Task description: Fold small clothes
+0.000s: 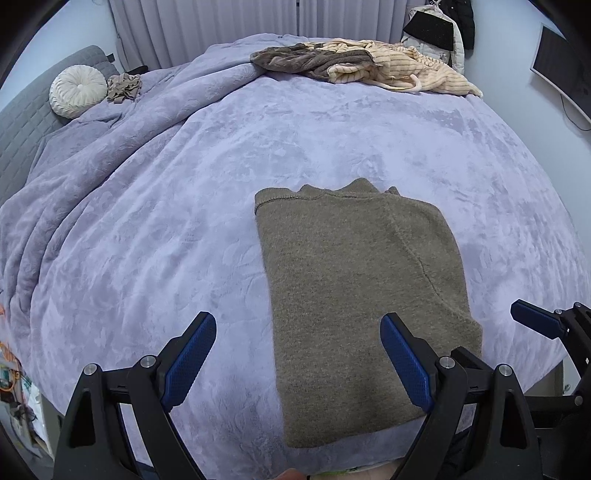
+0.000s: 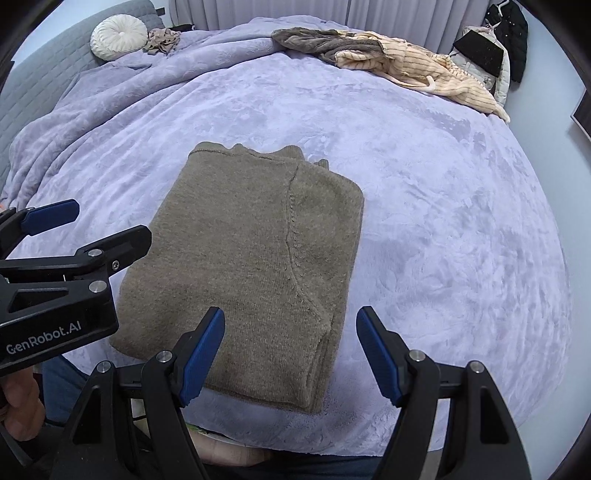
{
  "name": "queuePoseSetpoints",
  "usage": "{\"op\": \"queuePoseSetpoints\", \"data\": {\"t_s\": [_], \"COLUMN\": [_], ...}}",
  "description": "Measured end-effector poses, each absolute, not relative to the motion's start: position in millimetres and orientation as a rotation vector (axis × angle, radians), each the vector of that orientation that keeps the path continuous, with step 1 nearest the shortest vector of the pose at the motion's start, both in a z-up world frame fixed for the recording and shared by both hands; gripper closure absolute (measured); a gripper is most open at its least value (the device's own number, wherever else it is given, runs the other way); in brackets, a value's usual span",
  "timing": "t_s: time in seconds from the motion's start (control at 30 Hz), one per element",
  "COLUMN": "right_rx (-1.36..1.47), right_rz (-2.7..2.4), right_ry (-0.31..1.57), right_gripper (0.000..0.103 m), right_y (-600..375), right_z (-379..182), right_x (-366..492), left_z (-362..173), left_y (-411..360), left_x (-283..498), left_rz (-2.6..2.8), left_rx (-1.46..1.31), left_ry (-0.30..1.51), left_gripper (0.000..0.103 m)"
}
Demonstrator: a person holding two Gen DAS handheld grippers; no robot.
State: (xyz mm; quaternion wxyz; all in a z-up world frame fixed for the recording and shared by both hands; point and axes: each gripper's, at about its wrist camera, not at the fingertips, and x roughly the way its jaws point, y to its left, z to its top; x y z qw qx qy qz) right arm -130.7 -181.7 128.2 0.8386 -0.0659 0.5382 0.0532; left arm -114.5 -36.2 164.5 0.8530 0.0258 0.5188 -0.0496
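A folded olive-brown knit sweater lies flat on the lilac blanket, near the bed's front edge. My left gripper hovers open over the sweater's near left edge, one pad above the blanket and the other above the knit. My right gripper is open above the sweater's near right corner, with nothing between its pads. In the left wrist view only one blue finger of the right gripper shows, at the right edge. Neither gripper grips the cloth.
A heap of clothes, fuzzy brown and cream striped, lies at the bed's far edge. A round white cushion and a small crumpled taupe garment sit far left by the grey headboard. Jackets hang far right.
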Motion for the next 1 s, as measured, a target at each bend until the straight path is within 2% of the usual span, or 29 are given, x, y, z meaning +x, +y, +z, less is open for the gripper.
{"op": "queuePoseSetpoints", "data": {"t_s": [1.0], "right_rx": [-0.208], "right_rz": [0.086], "right_ry": [1.168], "right_gripper": [0.026], "right_y": [-156], "right_z": [127], "right_x": [-134], "left_z": [152], "left_y": [-12], "left_x": [-117], "left_rz": [-0.114], "left_rx": [-0.019], "left_ry": [1.117], "left_gripper": [0.012]}}
